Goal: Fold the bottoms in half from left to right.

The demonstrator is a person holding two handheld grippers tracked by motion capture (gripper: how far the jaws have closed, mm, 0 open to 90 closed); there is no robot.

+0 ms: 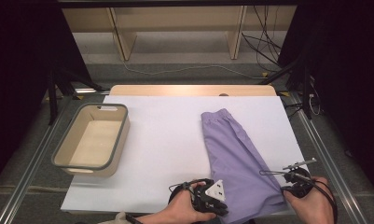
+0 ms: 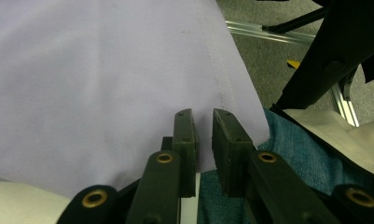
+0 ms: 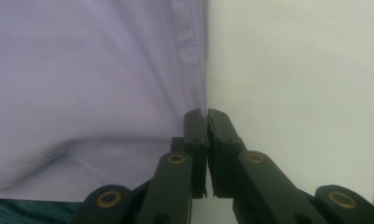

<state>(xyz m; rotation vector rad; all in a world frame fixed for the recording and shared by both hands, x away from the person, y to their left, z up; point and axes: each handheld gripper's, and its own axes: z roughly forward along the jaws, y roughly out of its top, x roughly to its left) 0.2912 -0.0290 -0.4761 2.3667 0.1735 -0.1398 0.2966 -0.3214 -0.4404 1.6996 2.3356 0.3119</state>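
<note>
Purple shorts (image 1: 236,149) lie flat on the white table cover (image 1: 166,140), the waistband far and the leg hems near me. My left gripper (image 1: 222,203) sits at the near left hem. In the left gripper view its jaws (image 2: 203,121) stand a narrow gap apart over the purple cloth (image 2: 105,70), right at the stitched hem. My right gripper (image 1: 289,184) is at the near right corner of the shorts. In the right gripper view its jaws (image 3: 206,116) are pressed together on the side edge of the cloth (image 3: 82,70), which wrinkles up beside them.
A beige bin (image 1: 124,126) with a grey rim stands hollow at the left of the cover. Bare white cover (image 3: 292,70) lies right of the shorts. Metal rails run along both table sides. A blue denim leg (image 2: 287,144) shows under the near table edge.
</note>
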